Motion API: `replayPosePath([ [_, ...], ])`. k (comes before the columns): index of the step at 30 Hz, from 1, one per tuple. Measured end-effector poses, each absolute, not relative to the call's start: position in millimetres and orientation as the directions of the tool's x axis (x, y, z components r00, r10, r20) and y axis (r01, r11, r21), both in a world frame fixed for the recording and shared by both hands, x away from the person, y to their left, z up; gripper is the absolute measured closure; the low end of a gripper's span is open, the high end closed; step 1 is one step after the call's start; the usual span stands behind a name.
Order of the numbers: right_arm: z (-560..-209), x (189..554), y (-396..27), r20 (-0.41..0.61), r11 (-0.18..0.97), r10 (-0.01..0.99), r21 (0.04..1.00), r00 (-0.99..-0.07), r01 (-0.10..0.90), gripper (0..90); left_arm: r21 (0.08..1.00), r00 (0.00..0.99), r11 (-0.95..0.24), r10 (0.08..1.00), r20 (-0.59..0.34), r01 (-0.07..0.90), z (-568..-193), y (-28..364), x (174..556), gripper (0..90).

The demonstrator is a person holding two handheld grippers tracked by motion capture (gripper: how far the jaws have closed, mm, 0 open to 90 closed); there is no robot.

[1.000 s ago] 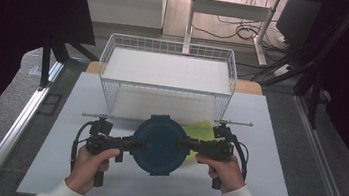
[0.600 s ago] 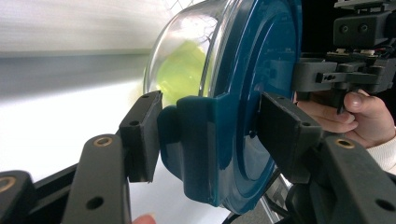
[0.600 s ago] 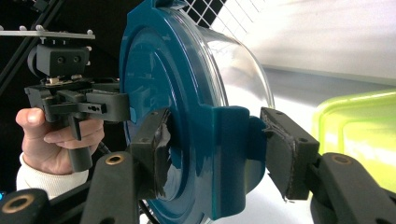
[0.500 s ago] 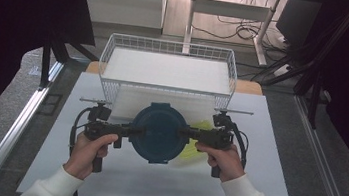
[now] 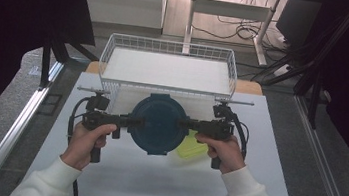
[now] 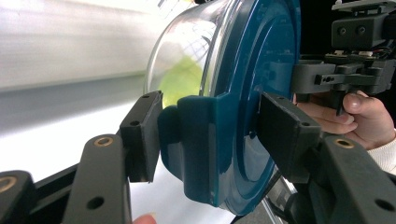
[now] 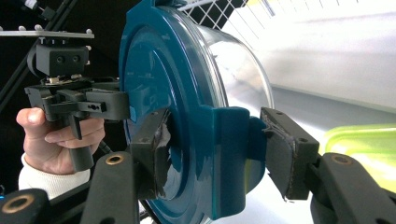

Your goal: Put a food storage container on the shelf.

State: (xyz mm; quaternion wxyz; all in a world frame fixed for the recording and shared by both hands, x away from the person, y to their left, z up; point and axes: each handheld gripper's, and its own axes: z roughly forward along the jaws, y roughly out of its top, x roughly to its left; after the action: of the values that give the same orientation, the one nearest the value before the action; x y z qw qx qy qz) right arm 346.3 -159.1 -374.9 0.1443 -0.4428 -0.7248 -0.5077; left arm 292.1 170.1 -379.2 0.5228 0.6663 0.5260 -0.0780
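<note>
A round clear container with a dark teal lid (image 5: 158,123) hangs above the white table, gripped from both sides. My left gripper (image 5: 137,122) is shut on the lid's left latch tab, with one pad under the tab and one on the lid top (image 6: 210,135). My right gripper (image 5: 183,124) is shut on the opposite tab in the same way (image 7: 215,149). The container (image 6: 261,70) is held level, with its clear bowl (image 7: 238,60) below the lid. Through the bowl I see a yellow-green tint.
A yellow-green flat container (image 5: 192,149) lies on the white table board (image 5: 151,186) under the right side of the held one. A white wire basket (image 5: 108,52) stands just behind. Metal rails run along both table sides.
Both grippers have risen with the container between them and carried it a little farther from the person, toward the basket. The grip on both tabs looks the same.
</note>
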Motion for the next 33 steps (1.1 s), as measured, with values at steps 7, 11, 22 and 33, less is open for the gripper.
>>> replayPosePath([
  [7,-357,354,-156,0.642,0.089,0.498,0.631,-0.583,0.771,44.8,0.629,0.449,0.101,0.615,-0.649,0.771,-363,174,302,41.8],
  [11,-344,360,-153,0.629,0.087,0.500,0.647,-0.595,0.758,44.8,0.641,0.463,0.095,0.613,-0.641,0.762,-351,177,308,41.8],
  [22,-315,379,-146,0.606,0.108,0.506,0.661,-0.613,0.743,44.8,0.642,0.463,0.111,0.602,-0.651,0.759,-331,183,325,41.9],
  [33,-297,401,-143,0.598,0.095,0.518,0.670,-0.611,0.736,44.8,0.627,0.458,0.107,0.591,-0.664,0.771,-314,187,354,41.8],
])
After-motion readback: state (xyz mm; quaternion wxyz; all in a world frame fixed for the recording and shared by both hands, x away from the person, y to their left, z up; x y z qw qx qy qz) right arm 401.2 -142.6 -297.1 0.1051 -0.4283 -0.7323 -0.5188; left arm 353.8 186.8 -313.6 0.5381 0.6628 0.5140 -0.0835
